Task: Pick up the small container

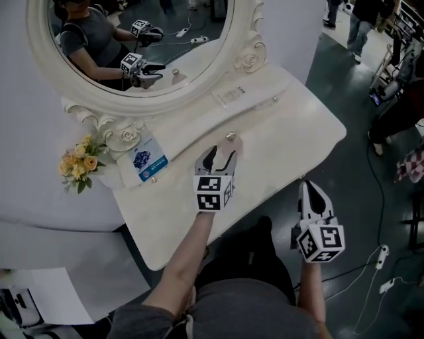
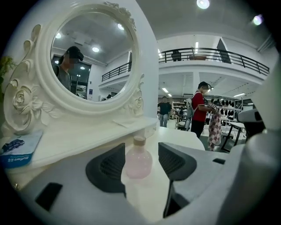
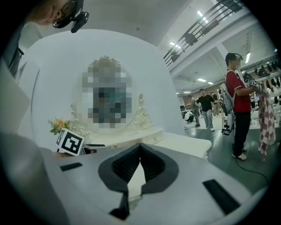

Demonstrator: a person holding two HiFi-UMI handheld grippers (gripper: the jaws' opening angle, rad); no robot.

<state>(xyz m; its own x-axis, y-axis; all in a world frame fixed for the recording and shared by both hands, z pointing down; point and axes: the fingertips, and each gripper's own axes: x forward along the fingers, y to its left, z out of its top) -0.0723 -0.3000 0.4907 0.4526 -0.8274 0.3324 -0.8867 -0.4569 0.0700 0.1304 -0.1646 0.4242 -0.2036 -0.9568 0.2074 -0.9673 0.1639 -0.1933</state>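
The small container is a round pale-pink bottle (image 2: 138, 161) with a tan cap, standing upright on the white vanity table (image 1: 285, 126). My left gripper (image 2: 141, 150) is level with it, and its dark pads flank the bottle. A narrow gap shows on the right side, so the jaws are open around it. In the head view only the bottle's top (image 1: 230, 138) shows past the left gripper (image 1: 224, 156). My right gripper (image 1: 310, 188) hangs off the table's front right edge over the floor. Its pads (image 3: 131, 165) meet at the tips with nothing between them.
An ornate oval mirror (image 1: 248, 56) rises at the back of the table. A bunch of yellow flowers (image 1: 78, 164) and a blue card (image 1: 149, 161) lie at the left. A cable and plug (image 1: 381, 257) lie on the floor at the right, and people (image 1: 361, 20) stand beyond.
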